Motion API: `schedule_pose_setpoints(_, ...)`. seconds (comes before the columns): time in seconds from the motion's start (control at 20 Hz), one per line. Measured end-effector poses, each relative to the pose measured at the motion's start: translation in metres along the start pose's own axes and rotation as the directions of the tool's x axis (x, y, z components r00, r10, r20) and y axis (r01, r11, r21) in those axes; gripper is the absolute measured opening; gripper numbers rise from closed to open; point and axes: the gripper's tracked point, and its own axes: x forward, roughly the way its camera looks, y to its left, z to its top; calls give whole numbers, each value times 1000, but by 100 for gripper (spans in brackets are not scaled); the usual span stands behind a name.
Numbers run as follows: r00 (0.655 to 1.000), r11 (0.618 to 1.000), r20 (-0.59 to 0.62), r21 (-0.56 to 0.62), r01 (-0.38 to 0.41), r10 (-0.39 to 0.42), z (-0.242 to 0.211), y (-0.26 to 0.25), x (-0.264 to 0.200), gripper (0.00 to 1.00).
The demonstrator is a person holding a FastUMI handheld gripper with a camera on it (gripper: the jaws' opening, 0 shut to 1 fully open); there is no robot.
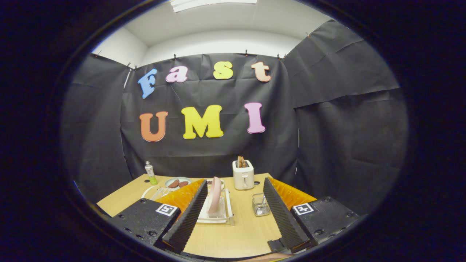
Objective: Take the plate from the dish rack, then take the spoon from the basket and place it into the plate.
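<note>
The gripper (233,214) hung above the table (240,233), fingers spread wide and empty. Just ahead between them, the pink plate (215,194) stood on edge in the dish rack (218,214); the wire basket (260,204) sat beside it, its spoon hard to make out. Step one looked unstarted: advance and close on the plate's rim.

The light wooden desk (240,229) carries a white dish rack (218,213) near centre, a wire basket (260,204) just beside it, a white toaster (243,175) behind, a green-capped bottle (150,173) at the far corner, and a plate (177,182) holding what appear to be two brown items.
</note>
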Motion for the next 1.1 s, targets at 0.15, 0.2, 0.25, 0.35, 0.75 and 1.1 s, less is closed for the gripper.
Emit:
schedule_pose_setpoints(0.15,994,1000,-111,14,5,-4,-4,15,44,99)
schedule_pose_setpoints(0.2,988,1000,-155,20,11,-8,-6,19,61,99)
schedule_pose_setpoints(0.25,982,1000,-190,24,20,-15,-7,22,79,100)
schedule_pose_setpoints(0.35,962,999,-267,0,49,-48,-11,25,115,99)
schedule_pose_setpoints(0.75,861,993,-495,-92,77,-113,-32,49,215,97)
schedule_pose_setpoints(1.1,774,967,-596,-243,80,-215,-41,66,248,90)
